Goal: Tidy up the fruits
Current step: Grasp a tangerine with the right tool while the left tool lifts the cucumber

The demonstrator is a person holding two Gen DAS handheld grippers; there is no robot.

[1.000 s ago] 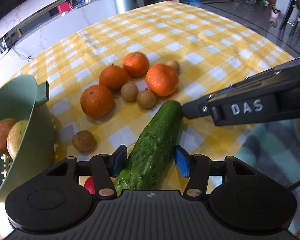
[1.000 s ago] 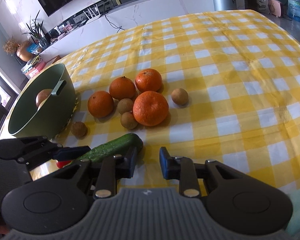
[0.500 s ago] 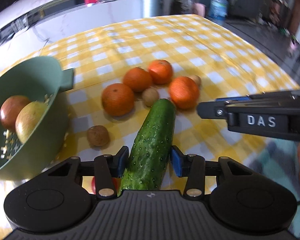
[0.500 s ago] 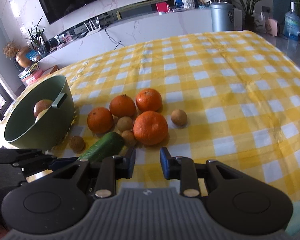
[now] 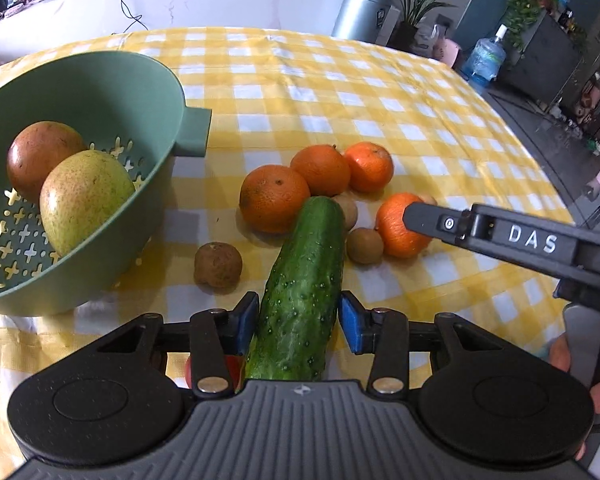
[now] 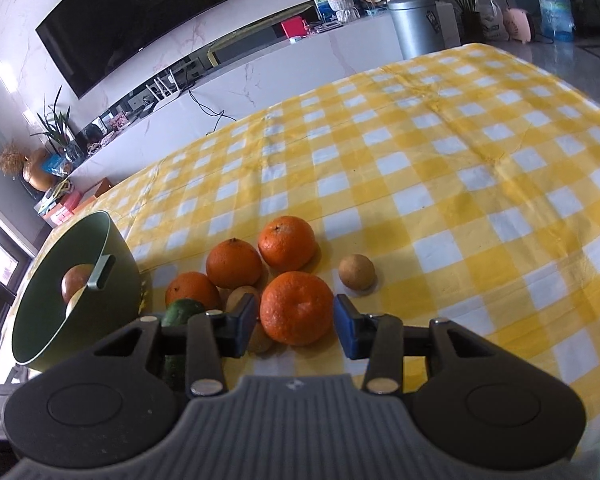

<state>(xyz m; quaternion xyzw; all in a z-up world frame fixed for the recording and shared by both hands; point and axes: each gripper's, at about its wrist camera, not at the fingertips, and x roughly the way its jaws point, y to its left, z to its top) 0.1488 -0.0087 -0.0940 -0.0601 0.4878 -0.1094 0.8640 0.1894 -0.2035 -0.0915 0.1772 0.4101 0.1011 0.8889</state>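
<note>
Left wrist view: colander [image 5: 188,92] at left; left gripper [image 5: 298,322], jaws just closed, clamps the cucumber [image 5: 304,284]. Right wrist view: right gripper [image 6: 296,326], jaws just opening, brackets the nearest orange [image 6: 296,307] without touching it.

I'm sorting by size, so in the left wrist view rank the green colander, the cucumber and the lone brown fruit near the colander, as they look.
1. Green colander
2. Cucumber, though nearness to the camera enlarges it
3. Brown fruit
</note>
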